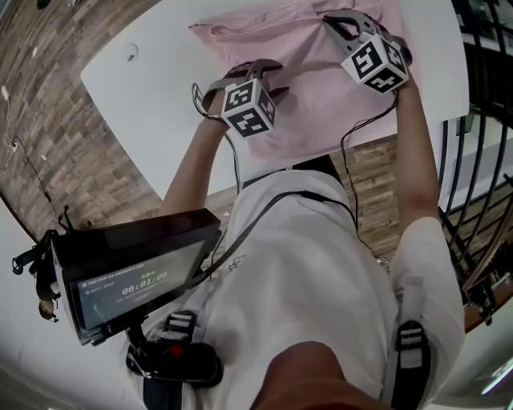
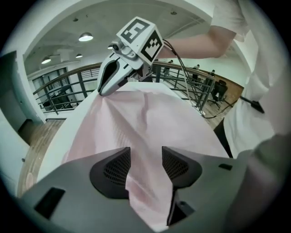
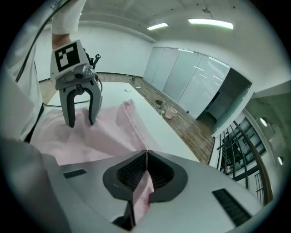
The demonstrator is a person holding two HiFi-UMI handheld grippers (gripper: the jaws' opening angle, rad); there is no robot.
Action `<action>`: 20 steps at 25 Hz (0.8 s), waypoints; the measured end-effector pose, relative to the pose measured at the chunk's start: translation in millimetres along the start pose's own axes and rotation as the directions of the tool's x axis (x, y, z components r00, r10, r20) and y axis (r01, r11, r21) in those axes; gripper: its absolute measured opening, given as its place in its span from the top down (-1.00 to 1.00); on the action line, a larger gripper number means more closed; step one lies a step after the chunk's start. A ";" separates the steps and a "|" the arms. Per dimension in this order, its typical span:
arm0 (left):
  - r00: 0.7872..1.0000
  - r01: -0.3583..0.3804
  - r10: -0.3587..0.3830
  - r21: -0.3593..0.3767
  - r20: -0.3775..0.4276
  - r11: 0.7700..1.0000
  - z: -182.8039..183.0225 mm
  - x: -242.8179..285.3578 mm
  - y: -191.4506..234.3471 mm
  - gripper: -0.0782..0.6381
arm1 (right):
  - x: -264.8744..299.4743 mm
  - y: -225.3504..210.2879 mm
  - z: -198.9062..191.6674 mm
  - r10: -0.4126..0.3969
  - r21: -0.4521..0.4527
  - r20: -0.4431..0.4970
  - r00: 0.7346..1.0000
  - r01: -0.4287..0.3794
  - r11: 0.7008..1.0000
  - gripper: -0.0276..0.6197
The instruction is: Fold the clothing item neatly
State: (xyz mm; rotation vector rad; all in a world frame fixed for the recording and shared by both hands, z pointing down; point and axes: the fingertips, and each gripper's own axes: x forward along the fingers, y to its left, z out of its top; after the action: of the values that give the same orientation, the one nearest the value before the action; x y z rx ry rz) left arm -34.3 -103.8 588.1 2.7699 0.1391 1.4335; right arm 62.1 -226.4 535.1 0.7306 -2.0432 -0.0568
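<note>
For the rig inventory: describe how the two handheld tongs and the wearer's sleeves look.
Both the left tongs and right tongs are grey moulded shells with dark, ribbed pads. Each carries a white cube printed with black square markers, and a thin black cable trails from each. The person wears a white short-sleeved top.

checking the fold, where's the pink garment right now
In the head view the pink garment lies on the white table at top centre, pinched by the right tool.
</note>
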 end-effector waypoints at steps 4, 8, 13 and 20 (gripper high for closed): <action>0.995 -0.096 0.095 -0.094 -0.015 0.991 -12.3 -16.9 44.5 0.17 | 35.0 -29.6 -3.3 -0.005 -0.051 0.000 1.000 0.005 0.999 0.87; 0.986 -0.161 0.164 -0.276 -0.011 0.948 -35.5 -42.0 72.0 0.17 | 70.5 -27.6 -26.0 0.002 -0.033 -0.053 0.999 -0.004 0.999 0.86; 0.967 -0.251 0.245 -0.434 -0.070 0.865 -74.1 -54.3 83.9 0.17 | 40.9 -27.1 -14.0 -0.071 0.119 0.021 0.997 0.068 0.991 0.50; 0.882 -0.457 0.437 -0.557 -0.179 0.694 -92.8 -70.5 134.7 0.17 | -64.1 -23.6 -36.1 -0.297 0.444 0.072 0.952 0.236 0.864 0.50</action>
State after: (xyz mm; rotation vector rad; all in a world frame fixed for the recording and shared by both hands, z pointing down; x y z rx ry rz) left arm -141.1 -246.3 592.2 2.3210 -0.8962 1.2881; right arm 126.6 -204.0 499.1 1.3208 -2.0942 0.1993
